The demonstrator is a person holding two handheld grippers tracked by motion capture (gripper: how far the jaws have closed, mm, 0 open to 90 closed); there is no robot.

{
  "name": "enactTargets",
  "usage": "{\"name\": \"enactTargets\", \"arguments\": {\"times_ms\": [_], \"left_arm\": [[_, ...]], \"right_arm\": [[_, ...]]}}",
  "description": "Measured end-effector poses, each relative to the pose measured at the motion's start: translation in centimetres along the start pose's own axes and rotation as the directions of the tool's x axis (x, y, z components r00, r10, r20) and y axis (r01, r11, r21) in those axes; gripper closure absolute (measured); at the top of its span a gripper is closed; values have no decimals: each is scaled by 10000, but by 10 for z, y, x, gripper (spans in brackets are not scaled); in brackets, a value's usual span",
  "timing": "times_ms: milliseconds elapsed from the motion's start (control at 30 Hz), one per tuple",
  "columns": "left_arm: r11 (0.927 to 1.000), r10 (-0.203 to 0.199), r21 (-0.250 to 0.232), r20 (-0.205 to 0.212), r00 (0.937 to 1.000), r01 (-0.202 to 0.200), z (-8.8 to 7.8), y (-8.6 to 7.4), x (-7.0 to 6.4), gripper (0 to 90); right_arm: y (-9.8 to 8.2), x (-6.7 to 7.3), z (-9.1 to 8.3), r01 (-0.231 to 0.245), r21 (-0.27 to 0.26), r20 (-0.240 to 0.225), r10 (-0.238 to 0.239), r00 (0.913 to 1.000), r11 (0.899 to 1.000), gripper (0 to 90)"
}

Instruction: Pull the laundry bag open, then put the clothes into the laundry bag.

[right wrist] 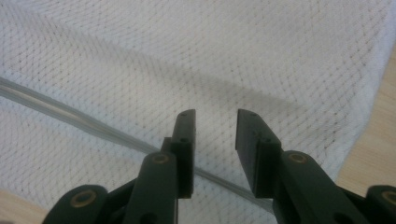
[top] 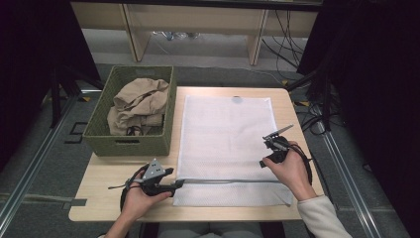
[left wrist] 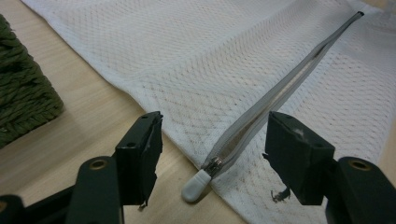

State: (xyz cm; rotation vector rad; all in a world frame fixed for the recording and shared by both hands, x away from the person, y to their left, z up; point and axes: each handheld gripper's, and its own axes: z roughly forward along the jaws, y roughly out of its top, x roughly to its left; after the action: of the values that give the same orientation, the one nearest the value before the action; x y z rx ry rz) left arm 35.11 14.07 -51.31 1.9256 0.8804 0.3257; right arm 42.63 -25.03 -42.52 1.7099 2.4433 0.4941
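A: At the zipper's near-left end, where does the pull tab (left wrist: pixel 196 183) lie from the left claw (left wrist: pixel 212 156)?

B: Between its spread jaws, untouched, on the mesh laundry bag (top: pixel 225 131). The zipper (left wrist: pixel 275 95) runs lengthwise away toward the right claw (right wrist: pixel 214 151).

A: And that one?

B: Jaws apart, empty, hovering over the zipper's far end. The left is nearer the tab.

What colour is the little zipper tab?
Light grey zipper tab, clearest in the left gripper view.
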Motion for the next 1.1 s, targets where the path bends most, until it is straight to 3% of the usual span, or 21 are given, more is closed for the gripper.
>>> {"name": "enactTargets", "arguments": {"times_ms": [33, 100, 133, 167, 200, 233, 267, 300, 333, 400, 533, 633, 667, 767, 800, 833, 933, 967, 1000, 1067, 1100], "left_arm": [[9995, 290, 104, -131, 9995, -289, -1, 0, 1, 366], [9994, 337, 84, -172, 9993, -336, -1, 1, 1, 366], [9996, 279, -15, -154, 9995, -279, -1, 1, 1, 366], [9988, 492, -15, -174, 9986, -493, -2, 2, 4, 368], [9998, 122, -142, -144, 9998, -124, -1, 2, 2, 372], [9999, 66, -141, -36, 10000, -66, -1, 2, 3, 377], [9996, -44, -271, -45, 10000, 43, 0, 2, 1, 382], [9998, 183, -44, -122, 9998, -183, -1, 2, 2, 385], [9999, 86, -113, -8, 10000, -86, 0, 2, 1, 388], [9999, 121, -64, -11, 9999, -121, 0, 1, 1, 390], [9999, -27, -155, -9, 10000, 27, -1, 3, 0, 392], [9996, 216, -167, 98, 9997, -215, -3, 3, -1, 391], [9998, -44, -217, 43, 10000, 45, -2, 2, -2, 391], [10000, 6, -57, -77, 10000, -7, -3, 2, -1, 391], [10000, 62, -21, -91, 9999, -62, -3, 2, -1, 391], [9999, -28, -136, 8, 10000, 28, -2, 2, -2, 391], [9998, -60, -168, 12, 10000, 60, -2, 2, -1, 392], [9998, 143, -165, -24, 9999, -143, -2, 3, 1, 392], [9999, 11, -101, -71, 10000, -12, -2, 3, 0, 392], [10000, 35, -39, -111, 9999, -35, -2, 3, 1, 392], [10000, 30, -14, -117, 9999, -30, -2, 3, 1, 392]], "right_arm": [[0, 0, 1, 51, 17, -6, -51, 10000, 10000, 699], [0, 1, 3, 349, 65, -65, -349, 9994, 9994, 701], [0, 3, 5, 218, 115, -100, -217, 9997, 9997, 702], [0, 3, 5, 462, 141, -128, -460, 9989, 9988, 702], [0, 4, 6, 596, 132, -200, -594, 9980, 9981, 704], [0, 7, 6, 411, 265, -231, -405, 9989, 9988, 704], [0, 7, 8, 539, 317, -312, -529, 9981, 9980, 704], [0, 7, 8, 603, 346, -413, -589, 9974, 9976, 705], [0, 7, 10, 947, 156, -465, -939, 9945, 9954, 704], [-1, 9, 10, 859, 260, -540, -844, 9950, 9960, 703], [0, 14, 12, 1144, 172, -645, -1130, 9915, 9933, 697], [1, 22, 14, 1201, 287, -614, -1182, 9911, 9923, 696], [0, 24, 15, 1339, 315, -687, -1315, 9889, 9905, 693], [1, 29, 18, 1300, 305, -666, -1278, 9896, 9910, 690], [3, 28, 19, 1715, 197, -846, -1693, 9819, 9850, 689], [2, 33, 19, 1387, 216, -747, -1368, 9878, 9901, 687], [7, 39, 23, 1756, 116, -960, -1737, 9801, 9844, 686], [8, 41, 25, 1847, 151, -978, -1824, 9783, 9827, 686], [9, 45, 25, 1646, 343, -990, -1606, 9820, 9858, 685], [11, 48, 28, 1890, 294, -1068, -1849, 9769, 9815, 677], [11, 50, 28, 1757, 443, -1051, -1703, 9798, 9834, 676]]}}
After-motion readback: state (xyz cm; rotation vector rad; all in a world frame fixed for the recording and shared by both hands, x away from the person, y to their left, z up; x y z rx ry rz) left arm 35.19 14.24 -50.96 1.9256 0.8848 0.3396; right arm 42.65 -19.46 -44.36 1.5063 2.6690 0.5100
